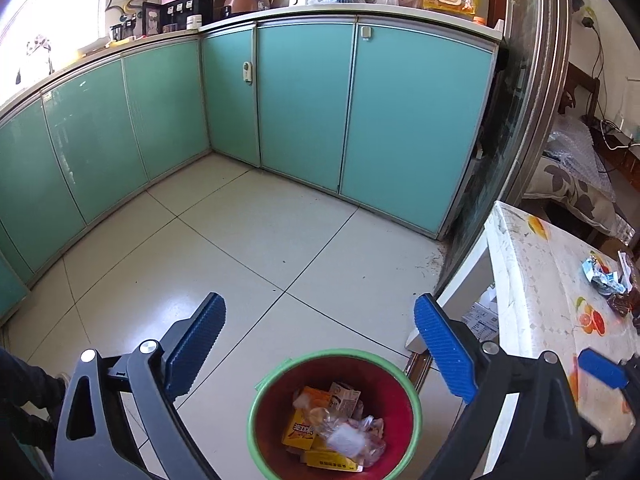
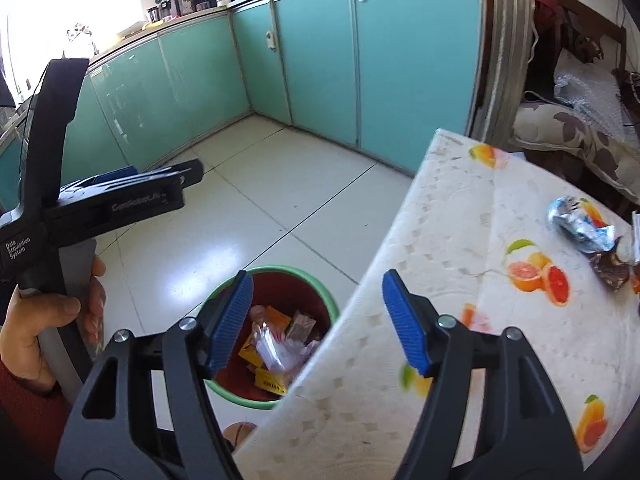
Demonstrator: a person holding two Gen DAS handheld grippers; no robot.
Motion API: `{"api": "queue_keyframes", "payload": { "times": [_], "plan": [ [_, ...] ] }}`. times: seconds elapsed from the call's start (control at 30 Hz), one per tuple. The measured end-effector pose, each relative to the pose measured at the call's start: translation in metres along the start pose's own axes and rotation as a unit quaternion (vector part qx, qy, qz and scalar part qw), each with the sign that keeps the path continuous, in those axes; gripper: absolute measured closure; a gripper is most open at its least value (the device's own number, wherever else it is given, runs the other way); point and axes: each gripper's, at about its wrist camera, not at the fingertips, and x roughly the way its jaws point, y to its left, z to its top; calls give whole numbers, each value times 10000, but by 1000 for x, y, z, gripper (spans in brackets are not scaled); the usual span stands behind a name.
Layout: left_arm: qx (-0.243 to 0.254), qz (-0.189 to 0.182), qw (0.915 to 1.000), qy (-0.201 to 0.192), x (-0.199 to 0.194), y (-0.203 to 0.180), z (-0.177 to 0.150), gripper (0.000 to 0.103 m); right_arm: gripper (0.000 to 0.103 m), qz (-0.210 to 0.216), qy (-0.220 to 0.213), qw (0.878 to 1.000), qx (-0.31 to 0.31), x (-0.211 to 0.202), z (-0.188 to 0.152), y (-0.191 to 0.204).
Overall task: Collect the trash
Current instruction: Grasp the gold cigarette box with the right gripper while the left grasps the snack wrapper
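The left gripper [image 1: 320, 344] hung with its blue pads spread wide and nothing between them. Just below and ahead of it stood the green-rimmed bin [image 1: 276, 372], holding yellow cartons [image 1: 298, 432] and a clear plastic bag [image 1: 352, 438]. To its right stood the table [image 1: 532, 280], bearing crumpled wrappers [image 1: 604, 276].

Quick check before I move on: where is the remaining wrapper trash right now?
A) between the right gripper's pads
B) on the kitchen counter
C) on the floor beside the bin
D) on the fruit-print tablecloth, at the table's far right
D: the silver-blue wrapper and brown wrapper lie on the tablecloth; the right gripper is open and empty, by the bin.
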Motion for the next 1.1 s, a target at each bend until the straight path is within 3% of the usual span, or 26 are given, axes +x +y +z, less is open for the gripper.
{"api": "queue_keyframes", "payload": {
  "times": [0.17, 0.3, 0.37, 0.47, 0.7, 0.9, 1.0, 1.1],
  "plan": [
    [148, -267, 9994, -130, -8, -24, -1, 8, 22, -1224, -307, 9901, 618, -34, 3, -104],
    [396, -498, 9979, -135, -11, -57, -1, 8, 19, -1900, -245, 9604, 2022, -41, 0, -219],
    [562, -581, 9966, -181, -14, -76, -2, 8, 19, -1916, -80, 9452, 2643, -33, -2, -259],
    [766, -661, 9946, -218, -17, -100, -4, 8, 19, -2019, 159, 9318, 3013, -15, -2, -283],
    [964, -795, 9920, -164, -16, -131, -7, 8, 19, -2225, 632, 9181, 3220, 30, 1, -295],
    [1181, -768, 9899, -141, -14, -144, -10, 8, 49, -1880, 784, 9470, 2482, 29, -2, -271],
    [1300, -850, 9877, -178, -17, -154, -13, 8, 51, -1570, 910, 9643, 1928, 17, -16, -245],
    [1465, -1069, 9831, -233, -25, -169, -17, 8, 51, -1321, 938, 9742, 1573, -3, -39, -223]
  ]
}}
